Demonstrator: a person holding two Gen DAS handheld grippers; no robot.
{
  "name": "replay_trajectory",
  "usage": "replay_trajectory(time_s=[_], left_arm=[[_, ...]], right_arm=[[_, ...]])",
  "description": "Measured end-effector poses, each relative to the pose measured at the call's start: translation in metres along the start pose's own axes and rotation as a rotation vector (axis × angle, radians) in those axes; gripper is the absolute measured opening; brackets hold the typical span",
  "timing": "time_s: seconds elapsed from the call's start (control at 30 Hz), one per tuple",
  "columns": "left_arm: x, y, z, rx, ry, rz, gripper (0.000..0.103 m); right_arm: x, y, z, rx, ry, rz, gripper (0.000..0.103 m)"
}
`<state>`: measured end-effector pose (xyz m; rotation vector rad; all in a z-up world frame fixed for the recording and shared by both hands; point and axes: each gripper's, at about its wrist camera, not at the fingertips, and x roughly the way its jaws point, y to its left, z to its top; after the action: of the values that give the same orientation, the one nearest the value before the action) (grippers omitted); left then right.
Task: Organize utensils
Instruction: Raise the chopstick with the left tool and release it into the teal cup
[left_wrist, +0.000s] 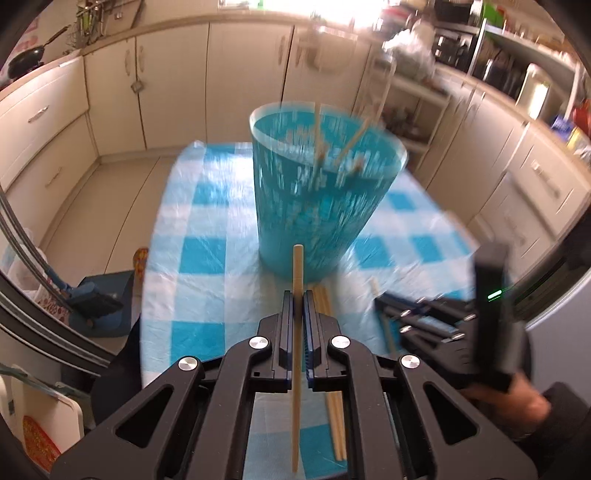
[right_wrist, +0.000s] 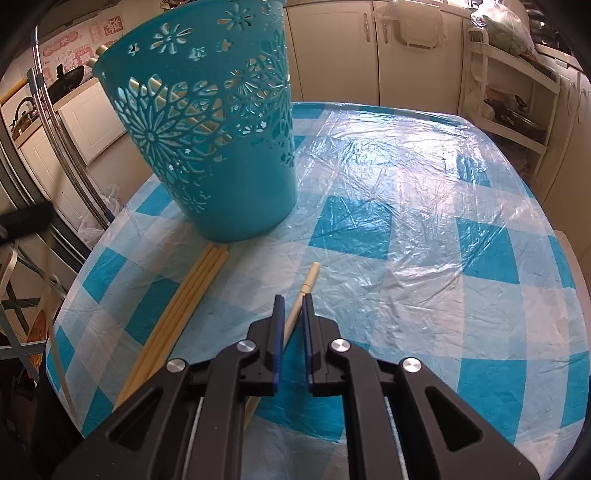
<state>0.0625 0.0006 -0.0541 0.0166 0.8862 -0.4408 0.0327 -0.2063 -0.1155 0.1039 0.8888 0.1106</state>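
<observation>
Teal cutout basket (right_wrist: 207, 122) upright on the checked tablecloth (right_wrist: 406, 221), a few chopsticks standing inside, count blurred. Left gripper (left_wrist: 298, 295) clamped on one chopstick (left_wrist: 297, 266), above the cloth. Right gripper (right_wrist: 293, 301) pinched narrow on another chopstick (right_wrist: 308, 280) on the table. Three loose chopsticks (right_wrist: 192, 288) lie touching the basket's base.

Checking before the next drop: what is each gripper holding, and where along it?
Left gripper: a chopstick, near its upper end. Right gripper: another chopstick, also near its end.
</observation>
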Motion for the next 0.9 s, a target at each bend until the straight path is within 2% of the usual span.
replay_trajectory(time_s=[0.23, 0.63, 0.77, 0.9], left_arm=[[-0.062, 0.005, 0.03, -0.031, -0.131, -0.07, 0.005], [-0.116, -0.02, 0.07, 0.016, -0.267, -0.124, 0.005], [-0.135, -0.023, 0.085, 0.025, -0.334, -0.113, 0.005], [-0.148, -0.028, 0.106, 0.024, -0.437, -0.067, 0.005]], right_arm=[[-0.001, -0.001, 0.0, 0.006, -0.001, 0.007, 0.009], [-0.001, -0.016, 0.002, 0.033, -0.001, 0.04, 0.009], [0.0, -0.021, 0.003, 0.045, 0.001, 0.047, 0.009], [0.0, -0.025, 0.004, 0.045, 0.001, 0.053, 0.009]])
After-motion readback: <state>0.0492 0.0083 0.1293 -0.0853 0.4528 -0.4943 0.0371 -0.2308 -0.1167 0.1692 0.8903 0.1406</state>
